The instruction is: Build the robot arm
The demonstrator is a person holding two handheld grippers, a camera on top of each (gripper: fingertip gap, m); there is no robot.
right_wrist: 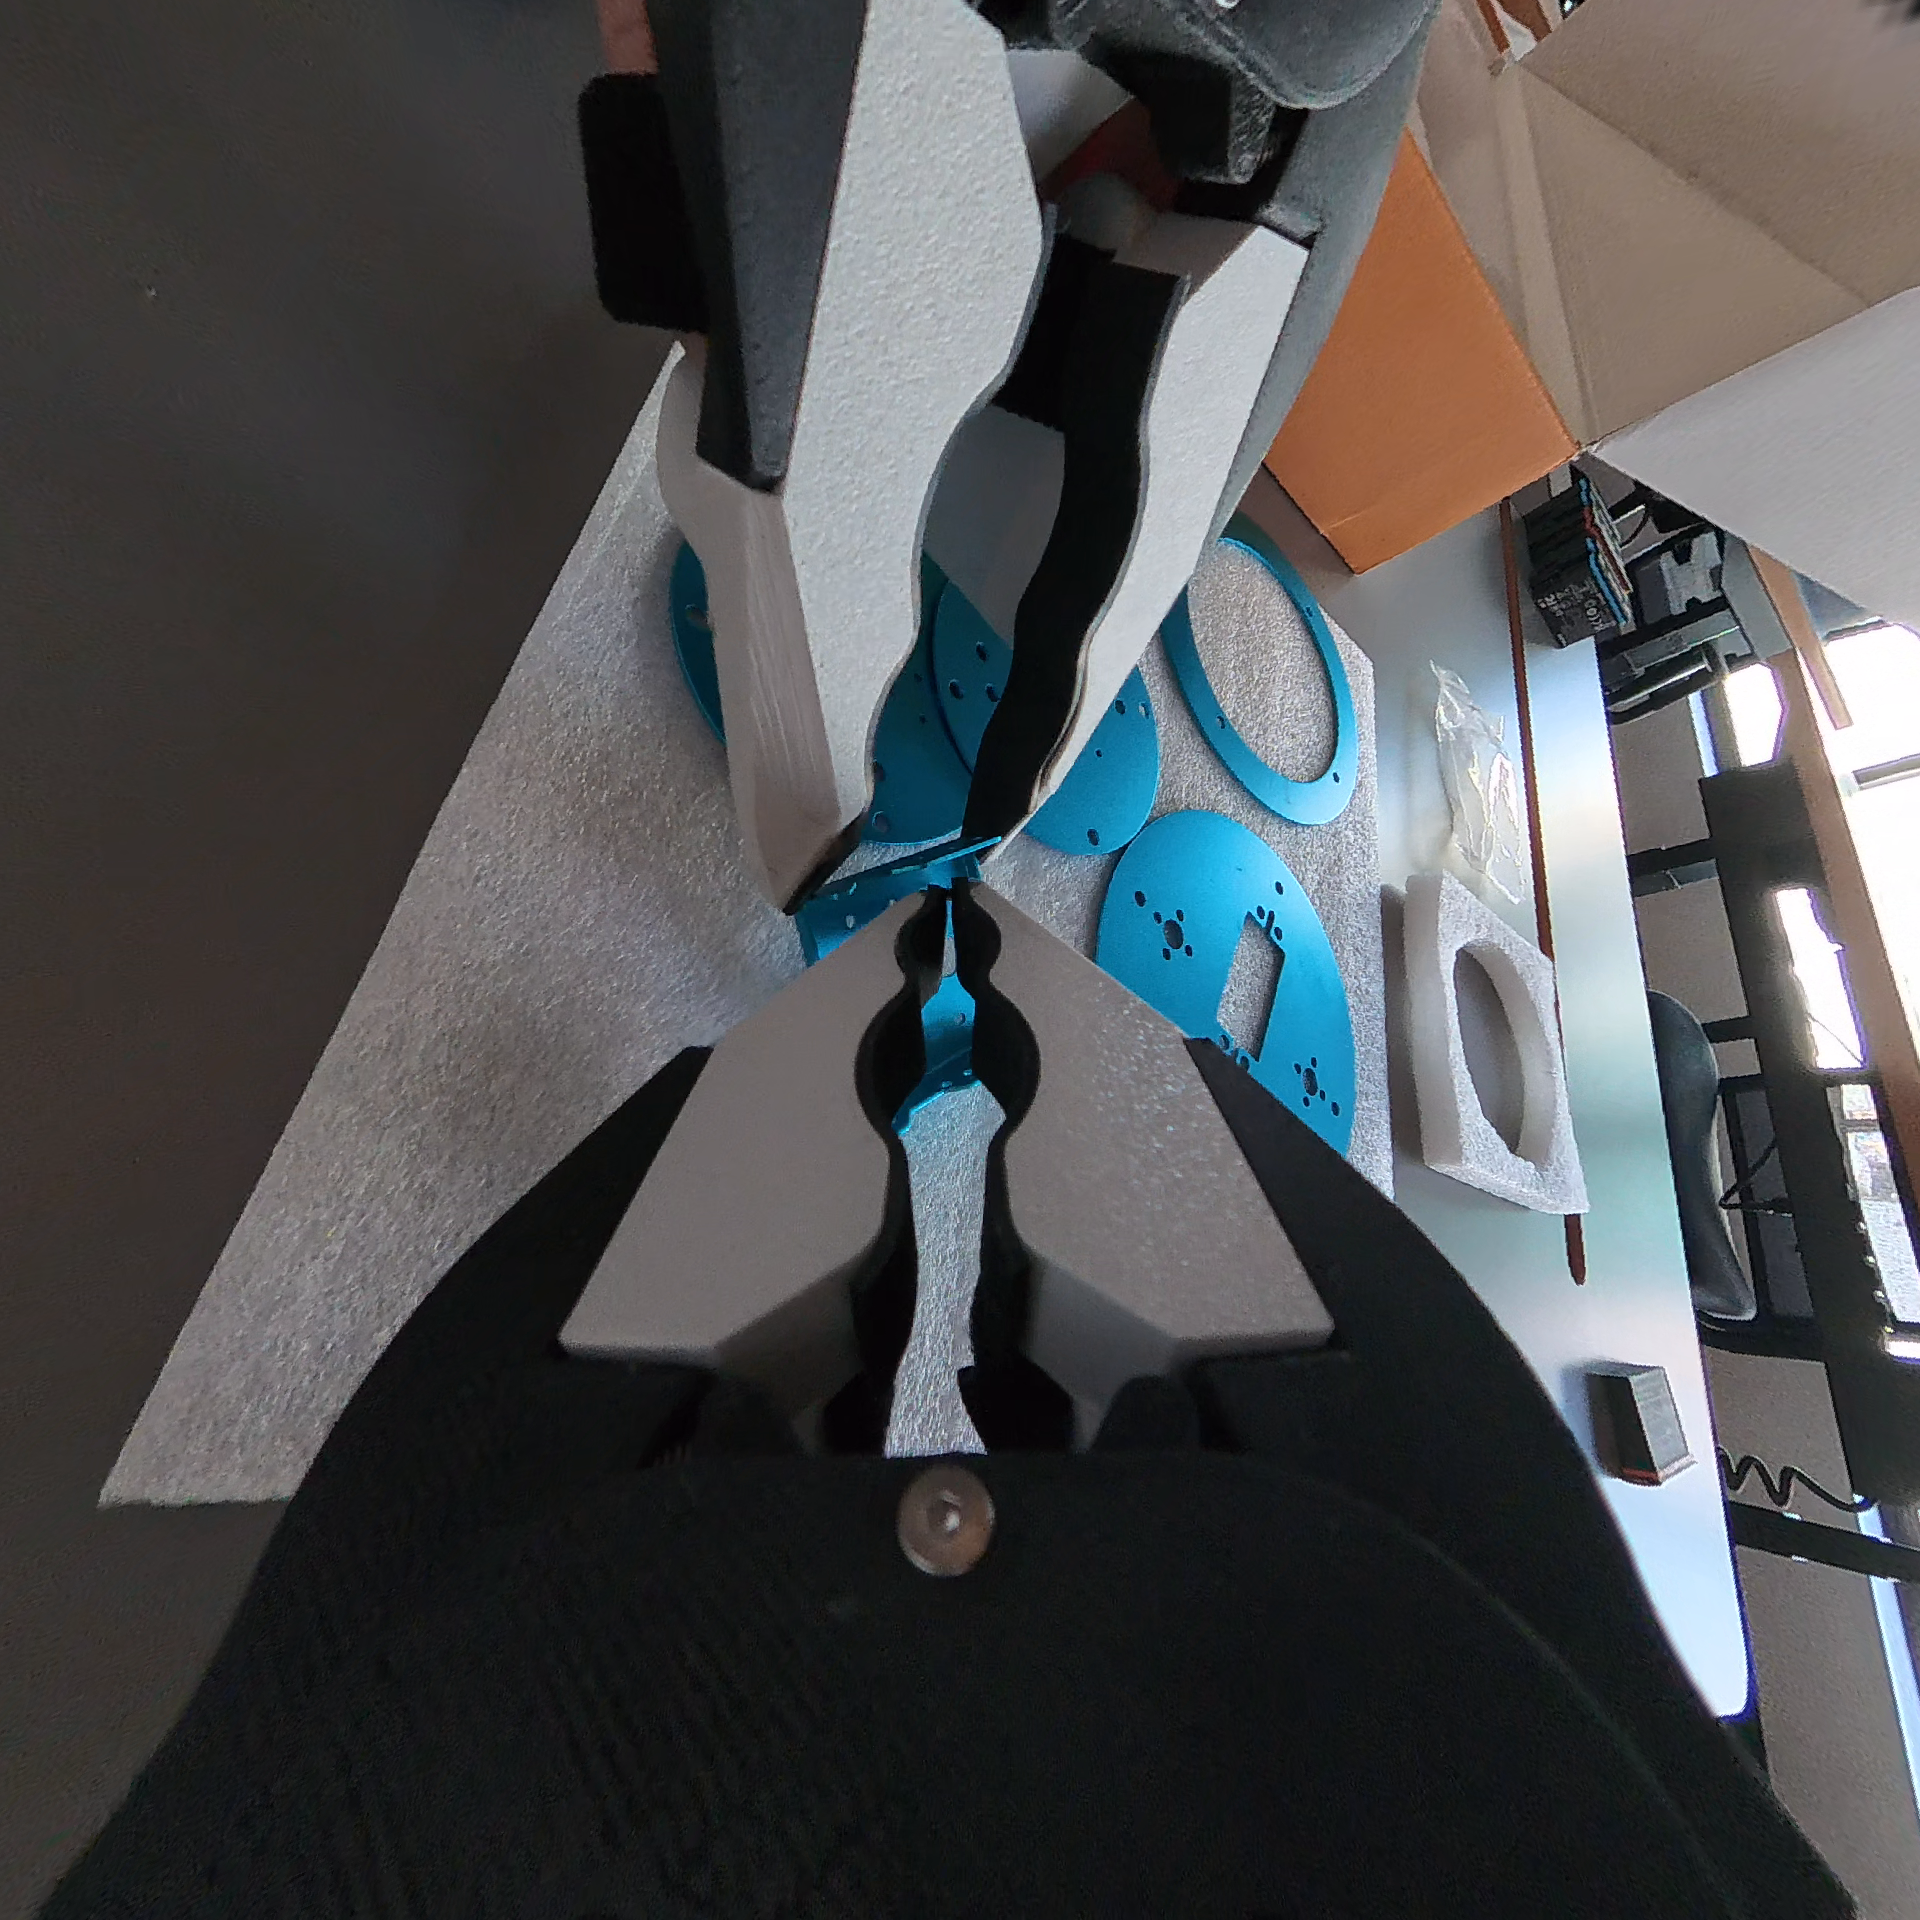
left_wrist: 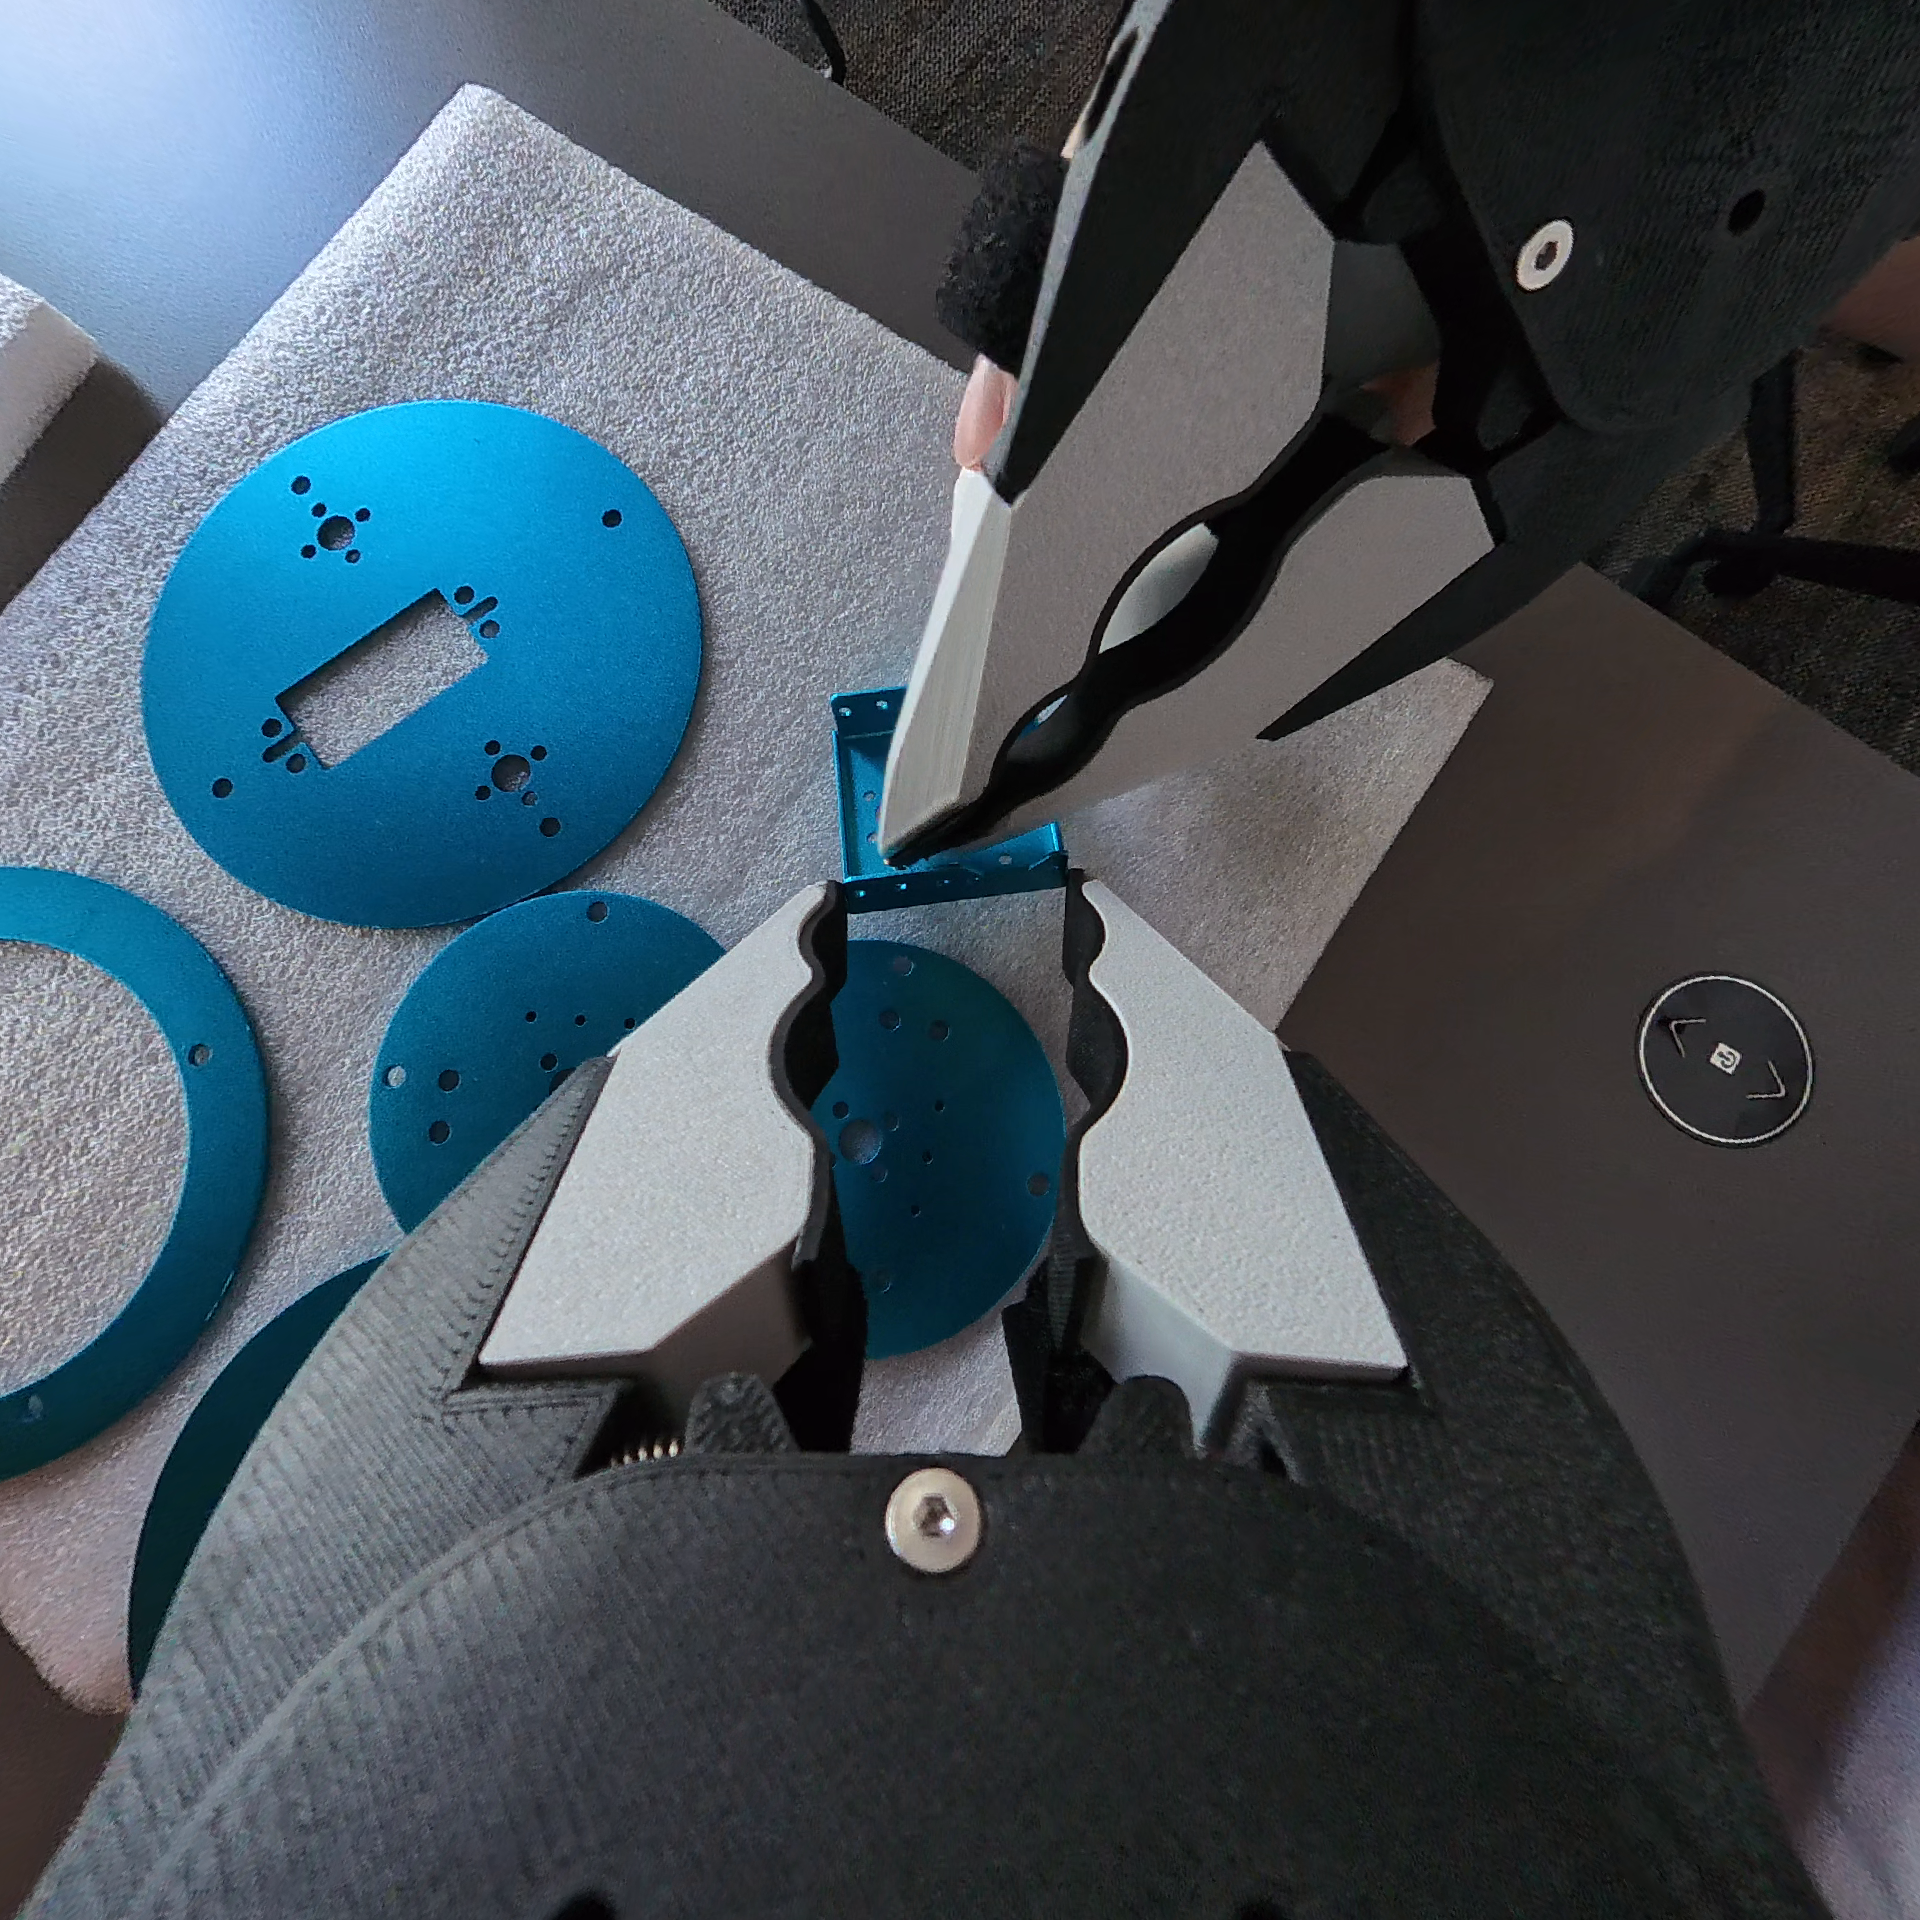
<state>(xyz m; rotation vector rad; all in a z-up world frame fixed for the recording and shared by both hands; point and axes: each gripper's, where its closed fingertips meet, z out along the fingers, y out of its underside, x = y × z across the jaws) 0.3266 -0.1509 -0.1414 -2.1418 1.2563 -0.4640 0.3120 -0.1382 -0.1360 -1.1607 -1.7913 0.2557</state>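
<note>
A small blue metal bracket [left_wrist: 935, 891] with rows of tiny holes sits just above a grey foam mat [left_wrist: 499, 312]. My left gripper [left_wrist: 956, 888] has one fingertip on each end of the bracket and is shut on it. My right gripper [right_wrist: 951, 899] reaches in from the opposite side with its jaws nearly together, pinching the bracket's thin upright wall [right_wrist: 940, 1039]. In the left wrist view the right gripper [left_wrist: 914, 847] comes down from the upper right. In the right wrist view the left gripper [right_wrist: 894, 868] comes down from the top.
Blue plates lie on the mat: a large disc with a rectangular cutout [left_wrist: 416, 665], a ring [left_wrist: 223, 1143], and smaller drilled discs [left_wrist: 499, 1049] [left_wrist: 935, 1195]. A dark table carries a round control [left_wrist: 1725, 1060]. A foam piece with a hole [right_wrist: 1455, 1122], a plastic bag [right_wrist: 1475, 769] and an orange box [right_wrist: 1423, 416] lie off the mat.
</note>
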